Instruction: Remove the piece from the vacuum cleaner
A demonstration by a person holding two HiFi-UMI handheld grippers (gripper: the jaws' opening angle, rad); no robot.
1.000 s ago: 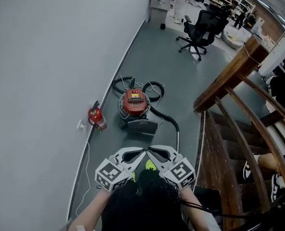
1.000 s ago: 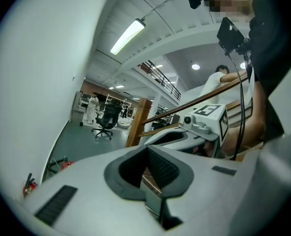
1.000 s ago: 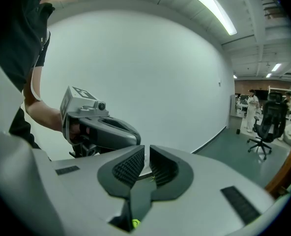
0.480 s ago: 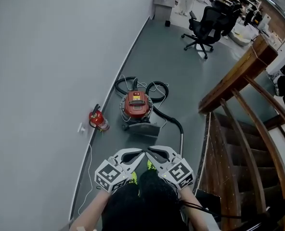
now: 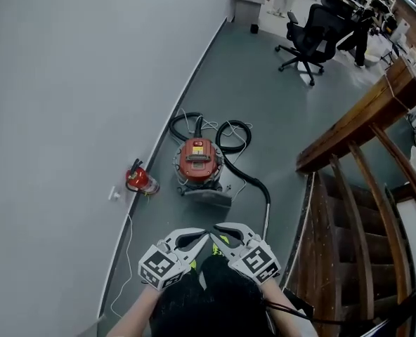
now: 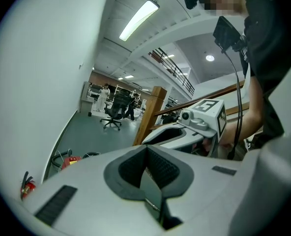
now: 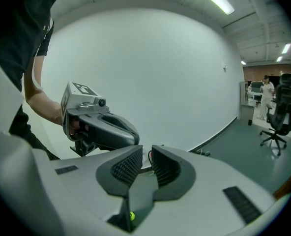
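Distance is what matters now: the red round canister vacuum cleaner (image 5: pixel 197 161) stands on the grey floor (image 5: pixel 264 97), close to the floor's edge along the white wall (image 5: pixel 67 83). It is straight ahead of both grippers and well apart from them. Its flat grey floor nozzle (image 5: pixel 206 196) lies on the side facing the person. Its black hose (image 5: pixel 242 172) curves off toward the wooden staircase (image 5: pixel 359 121) into a shiny metal tube (image 5: pixel 267 216), whose long axis runs back toward the person on the right-hand side. The white left gripper (image 5: pixel 205 237) has its jaws pressed together on nothing. The white right gripper (image 5: pixel 218 228) has just been opening, and its jaws stand a little apart with nothing between them. Which piece is to come off cannot be told from here. If it is the tube, the right hand looks the nearer; if the nozzle, both seem about equally placed.
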